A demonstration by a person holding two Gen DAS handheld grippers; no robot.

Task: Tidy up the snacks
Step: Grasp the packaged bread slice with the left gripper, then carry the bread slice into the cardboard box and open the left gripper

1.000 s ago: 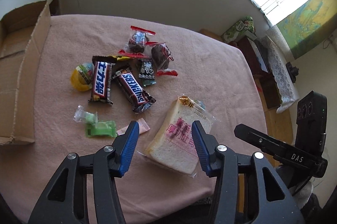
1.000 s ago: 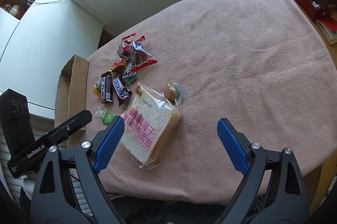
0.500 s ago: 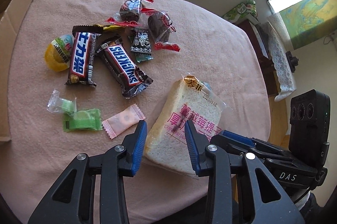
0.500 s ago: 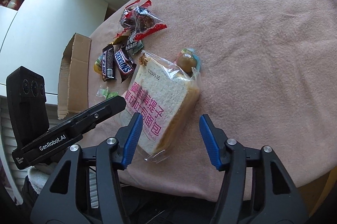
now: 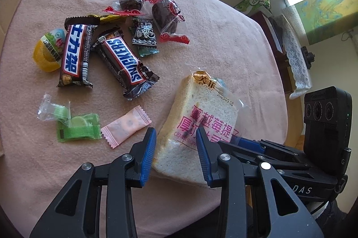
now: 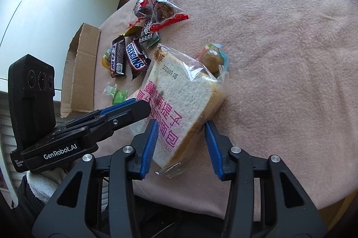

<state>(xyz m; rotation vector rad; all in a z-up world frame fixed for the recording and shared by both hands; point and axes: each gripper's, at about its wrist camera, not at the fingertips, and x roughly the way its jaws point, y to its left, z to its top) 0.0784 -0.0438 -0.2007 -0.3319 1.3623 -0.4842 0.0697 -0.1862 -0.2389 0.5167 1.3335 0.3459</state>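
— Bagged bread [image 5: 208, 104] lay at the tabletop's [image 5: 223, 48] near edge?
— Yes. Clamped in left gripper's [image 5: 175, 129] jaws, corner hidden. Right gripper's [image 6: 181, 121] jaws just been closing around it; couldn't tell whether touching.

Both black tongs with blue pads point steeply downward, side by side. The left tongs [image 5: 174, 139] stand partly closed around the near left corner of a bagged bread slice [image 5: 201, 117]. The right tongs [image 6: 181, 137] have just been closing, the slice's near right corner between their jaws.
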